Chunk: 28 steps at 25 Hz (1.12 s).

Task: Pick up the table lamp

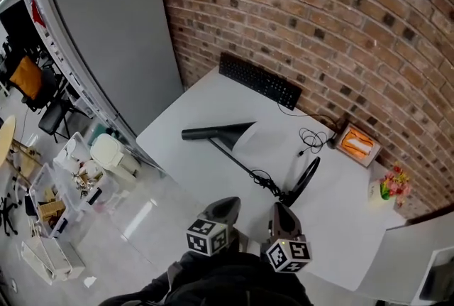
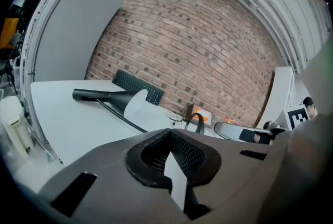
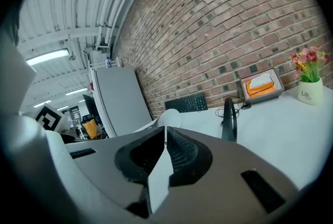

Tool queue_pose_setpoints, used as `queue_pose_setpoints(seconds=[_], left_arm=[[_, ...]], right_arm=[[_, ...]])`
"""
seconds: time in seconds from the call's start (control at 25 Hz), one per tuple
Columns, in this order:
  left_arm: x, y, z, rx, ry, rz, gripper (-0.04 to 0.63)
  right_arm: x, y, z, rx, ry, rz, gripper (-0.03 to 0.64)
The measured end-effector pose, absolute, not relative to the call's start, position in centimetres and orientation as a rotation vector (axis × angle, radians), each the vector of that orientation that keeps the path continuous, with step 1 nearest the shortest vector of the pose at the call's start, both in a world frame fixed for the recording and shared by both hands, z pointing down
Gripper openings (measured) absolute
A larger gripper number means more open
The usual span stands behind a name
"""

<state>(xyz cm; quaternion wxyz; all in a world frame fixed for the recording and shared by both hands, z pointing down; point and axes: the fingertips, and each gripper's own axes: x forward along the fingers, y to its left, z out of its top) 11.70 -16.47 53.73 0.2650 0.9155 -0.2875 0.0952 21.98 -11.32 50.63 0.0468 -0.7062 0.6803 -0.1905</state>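
Table lamp (image 1: 228, 133) flat on desk (image 1: 191, 109)

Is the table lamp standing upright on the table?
No, the table lamp lies tipped over on its side on the table.

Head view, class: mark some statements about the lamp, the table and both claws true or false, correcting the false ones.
1. The black table lamp lies on its side on the white table. True.
2. The left claw grips the lamp's stem. False: it is shut on nothing, short of the lamp.
3. The black keyboard lies along the brick wall. True.
4. The right claw is wide open. False: it is shut and empty.
5. The orange tissue box stands on the keyboard. False: it stands apart, by the wall, further right.
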Motion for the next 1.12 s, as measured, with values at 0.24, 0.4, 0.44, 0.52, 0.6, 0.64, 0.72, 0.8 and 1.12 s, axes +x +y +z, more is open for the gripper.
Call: queue_pose_setpoints(seconds=[0.24,0.4,0.44,0.52,0.6,0.64,0.72,0.8,1.12], left_arm=[[13.4,-17.9,54.2,2.483,-0.665,0.286,0.008],[14.0,-20.1,53.7,2.481,-0.610,0.277,0.008],[14.1,-20.7,53.6,2.482,-0.598,0.280,0.008],[14.4,-21.8,53.3,2.479,-0.575,0.286,0.008],[14.6,-22.8,53.1,2.475,-0.557,0.288,0.008],[14.6,-23.2,53.0,2.473,-0.550,0.288,0.008],[14.5,-23.9,52.9,2.467,-0.540,0.288,0.008],[14.3,-24.8,53.1,2.449,-0.539,0.287,0.008],[12.4,-29.2,53.9,2.207,-0.529,0.125,0.008]], right_arm=[[23.9,-11.9,50.8,-2.249,1.946,-0.587,0.015],[24.1,-13.0,50.5,-2.278,1.874,-0.613,0.015],[24.1,-13.3,50.4,-2.288,1.862,-0.611,0.015],[24.0,-14.1,50.0,-2.305,1.842,-0.606,0.015],[23.9,-15.0,49.7,-2.316,1.821,-0.603,0.015],[23.8,-15.4,49.7,-2.322,1.811,-0.604,0.015],[23.6,-16.0,49.7,-2.330,1.798,-0.611,0.015],[23.4,-16.7,49.7,-2.329,1.789,-0.618,0.015],[23.9,-18.5,49.9,-2.367,1.722,-0.615,0.015]])
